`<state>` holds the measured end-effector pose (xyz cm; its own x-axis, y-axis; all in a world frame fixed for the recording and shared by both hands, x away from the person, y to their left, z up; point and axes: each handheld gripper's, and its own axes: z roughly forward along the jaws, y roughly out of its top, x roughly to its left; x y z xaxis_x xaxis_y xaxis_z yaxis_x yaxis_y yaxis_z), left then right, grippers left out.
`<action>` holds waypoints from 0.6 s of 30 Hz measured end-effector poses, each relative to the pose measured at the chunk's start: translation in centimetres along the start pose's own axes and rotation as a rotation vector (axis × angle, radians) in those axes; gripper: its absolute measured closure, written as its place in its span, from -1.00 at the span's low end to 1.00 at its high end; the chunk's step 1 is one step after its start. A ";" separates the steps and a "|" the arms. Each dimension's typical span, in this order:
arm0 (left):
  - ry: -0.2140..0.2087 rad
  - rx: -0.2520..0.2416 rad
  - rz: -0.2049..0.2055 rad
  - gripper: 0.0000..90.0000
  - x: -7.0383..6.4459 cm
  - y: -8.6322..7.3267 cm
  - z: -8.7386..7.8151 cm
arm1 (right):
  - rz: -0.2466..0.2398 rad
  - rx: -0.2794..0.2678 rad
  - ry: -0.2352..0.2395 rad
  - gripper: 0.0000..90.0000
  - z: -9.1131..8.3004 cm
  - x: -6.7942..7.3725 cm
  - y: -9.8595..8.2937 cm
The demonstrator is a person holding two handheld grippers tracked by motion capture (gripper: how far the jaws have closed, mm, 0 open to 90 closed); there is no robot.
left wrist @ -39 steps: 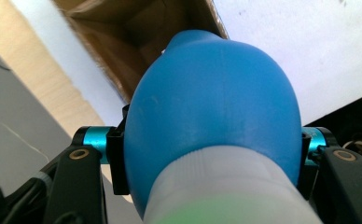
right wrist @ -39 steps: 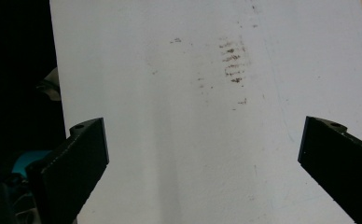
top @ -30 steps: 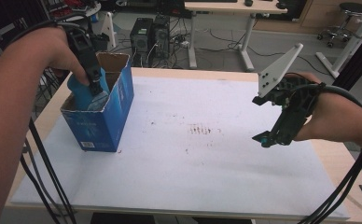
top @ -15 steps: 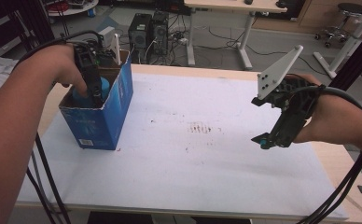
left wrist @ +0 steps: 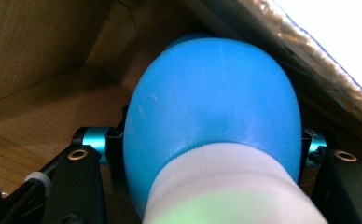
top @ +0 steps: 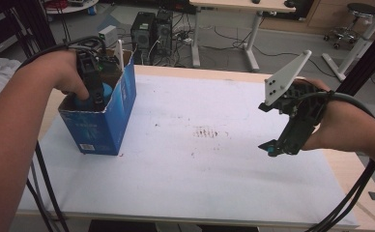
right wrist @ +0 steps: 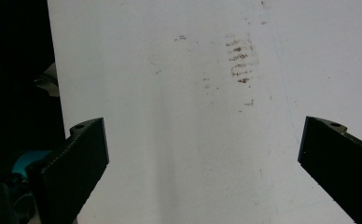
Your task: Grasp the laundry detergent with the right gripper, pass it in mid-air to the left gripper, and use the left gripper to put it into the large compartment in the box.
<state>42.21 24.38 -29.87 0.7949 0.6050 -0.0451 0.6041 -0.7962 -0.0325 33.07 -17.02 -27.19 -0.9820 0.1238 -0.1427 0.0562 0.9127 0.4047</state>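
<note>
Left gripper (top: 94, 94): was down inside the open top of the blue box, jaws clamped on either side of the blue bottle, pretty snug from the look of the left gripper view.

Blue bottle (left wrist: 212, 102): rounded blue body with a white ribbed part closest to the camera, sitting inside the box with brown cardboard walls all around; from the high view just a bit of blue (top: 107, 92) peeking out beside the gripper.

Blue box (top: 106, 121): stood upright near the left edge of the table, top flaps open, printed label low on the front face.

Right gripper (top: 278, 145): hung over the right side of the table, well apart from the box, tilted down; jaws spread wide in the right gripper view, gripping nothing, only bare tabletop between them.

Table (top: 190, 183): white top, with a little patch of brownish smudges (top: 206, 132) about midway between the two grippers; same marks (right wrist: 239, 60) up top in the right gripper view.

Background: computer towers (top: 151, 30) on the floor behind the table, cables everywhere.
</note>
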 end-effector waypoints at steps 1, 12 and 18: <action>0.000 -0.001 0.002 -0.16 0.0 0.0 0.0 | 0.002 0.001 0.000 -0.98 0.0 0.0 0.0; 0.006 -0.028 -0.003 -0.32 -0.2 -0.3 -1.2 | 0.003 -0.001 -0.001 -0.98 0.0 0.0 -0.2; 0.026 -0.025 0.001 -0.40 -0.7 -0.4 -2.2 | 0.000 -0.002 -0.001 -0.98 0.0 0.1 -0.2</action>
<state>41.56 24.30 -27.59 0.7967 0.6041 -0.0197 0.6041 -0.7969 -0.0070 32.99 -17.20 -27.30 -0.9818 0.1240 -0.1435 0.0557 0.9119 0.4067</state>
